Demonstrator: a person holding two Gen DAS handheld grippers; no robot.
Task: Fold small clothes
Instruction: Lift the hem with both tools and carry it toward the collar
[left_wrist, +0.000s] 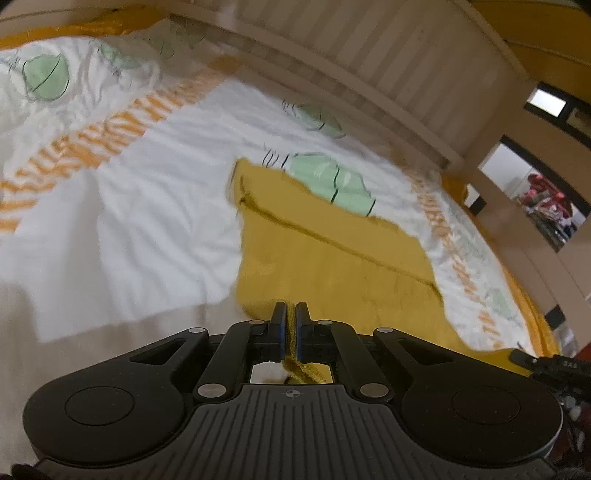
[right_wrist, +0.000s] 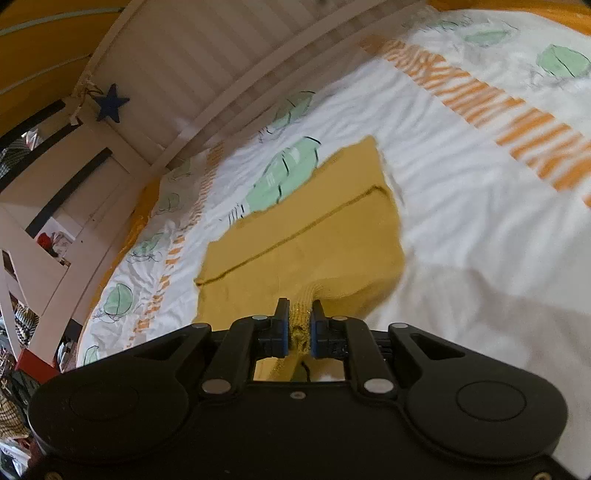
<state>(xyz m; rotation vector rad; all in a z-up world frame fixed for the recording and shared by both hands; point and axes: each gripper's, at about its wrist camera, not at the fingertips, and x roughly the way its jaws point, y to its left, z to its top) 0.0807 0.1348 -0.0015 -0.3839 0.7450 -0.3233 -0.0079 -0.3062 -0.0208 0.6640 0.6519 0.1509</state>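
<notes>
A small mustard-yellow knit garment (left_wrist: 332, 266) lies spread on a white bed cover, a dark seam line running across it. My left gripper (left_wrist: 290, 314) is shut on its near edge, yellow fabric pinched between the blue pads. In the right wrist view the same garment (right_wrist: 314, 225) stretches away from me, and my right gripper (right_wrist: 300, 314) is shut on a bunched ribbed edge of it. The tip of the right gripper (left_wrist: 532, 360) shows at the right edge of the left wrist view, on the garment's other near corner.
The white bed cover (left_wrist: 155, 206) has green leaf prints and orange stripes. A pale slatted headboard (left_wrist: 388, 74) runs along the far side. A white shelf unit (right_wrist: 55, 206) with a blue star (right_wrist: 112, 103) stands beyond the bed's left side.
</notes>
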